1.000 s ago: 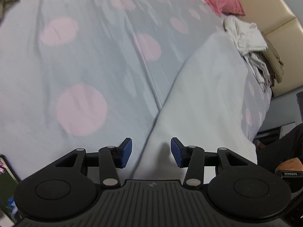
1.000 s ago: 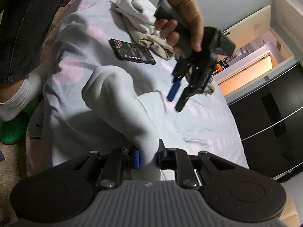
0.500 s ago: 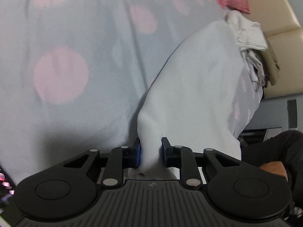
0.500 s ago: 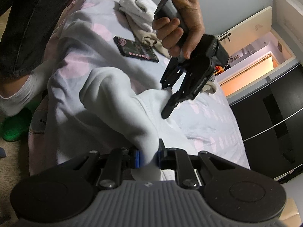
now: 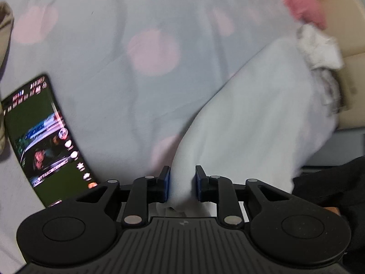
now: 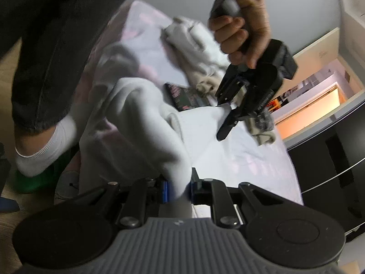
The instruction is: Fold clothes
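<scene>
Since a second ago, the left gripper has gone from standing wide above the bed to pinching a fold of the pale garment, and a lit phone has slid into its view at the left. Its jaws are easing apart slightly at this moment, yet the blue pads press the cloth on both sides. The right gripper is narrow as before, clamped on another bunched part of that garment, which rises in a thick ridge from its fingers.

Between the two grippers the garment stretches across the near part of the bed, whose grey cover carries pink dots. In the right wrist view a hand grips the handle of the left gripper, whose tips meet the far edge of the cloth. Behind it, towards the far edge of the bed, lies a heap of light clothes, with the phone just beside the garment. A dark trouser leg and white sock stand at the bed's left edge. Both views are blurred.
</scene>
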{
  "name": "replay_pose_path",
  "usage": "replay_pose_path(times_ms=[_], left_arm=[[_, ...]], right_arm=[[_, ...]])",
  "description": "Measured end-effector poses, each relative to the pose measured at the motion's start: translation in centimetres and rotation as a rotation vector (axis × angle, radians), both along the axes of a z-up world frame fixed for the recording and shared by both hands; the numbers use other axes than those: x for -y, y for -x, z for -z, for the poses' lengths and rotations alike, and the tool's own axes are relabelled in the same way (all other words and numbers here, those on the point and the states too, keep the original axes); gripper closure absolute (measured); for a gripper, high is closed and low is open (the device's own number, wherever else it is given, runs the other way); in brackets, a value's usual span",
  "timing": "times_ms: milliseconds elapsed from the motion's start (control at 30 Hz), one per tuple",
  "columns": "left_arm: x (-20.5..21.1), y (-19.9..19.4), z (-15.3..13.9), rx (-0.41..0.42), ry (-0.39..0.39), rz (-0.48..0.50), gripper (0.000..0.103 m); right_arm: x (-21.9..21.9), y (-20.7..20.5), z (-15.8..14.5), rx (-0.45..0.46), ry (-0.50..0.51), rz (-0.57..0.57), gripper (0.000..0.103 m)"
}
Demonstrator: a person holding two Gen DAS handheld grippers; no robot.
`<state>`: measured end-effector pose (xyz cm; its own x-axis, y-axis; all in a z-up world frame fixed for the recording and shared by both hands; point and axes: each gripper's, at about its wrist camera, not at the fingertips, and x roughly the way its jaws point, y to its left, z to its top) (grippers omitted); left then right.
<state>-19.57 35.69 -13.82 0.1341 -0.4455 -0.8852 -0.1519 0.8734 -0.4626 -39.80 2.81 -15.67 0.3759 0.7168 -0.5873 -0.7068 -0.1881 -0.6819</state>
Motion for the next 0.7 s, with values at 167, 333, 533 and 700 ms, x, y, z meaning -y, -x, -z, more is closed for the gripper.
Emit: replay_pose_path(times_ms=[167,333,533,700], left_arm=[[0.4,-0.2,1.0,-0.028,-0.086,0.052,0.057],[-0.2,0.2,1.4,-0.069,-0.048,0.073,0.051],[0.2,0.5,2.1,-0.080,-0.066,0.099,0.050],[1.6,0.4,1.6,-0.047,-0.147,0.156,0.050]], right_arm=[[-0.5,2.0,4.3,0.110,0.125,-0.049,0.054],[0.2,4.0,5.1,0.236,0.046,-0.099,0.032],[-1.4,5.3,5.9,0.245,0.051,-0.062,0.033],[-2.6,4.4,5.2,0.155,0.082,0.004,0.045]])
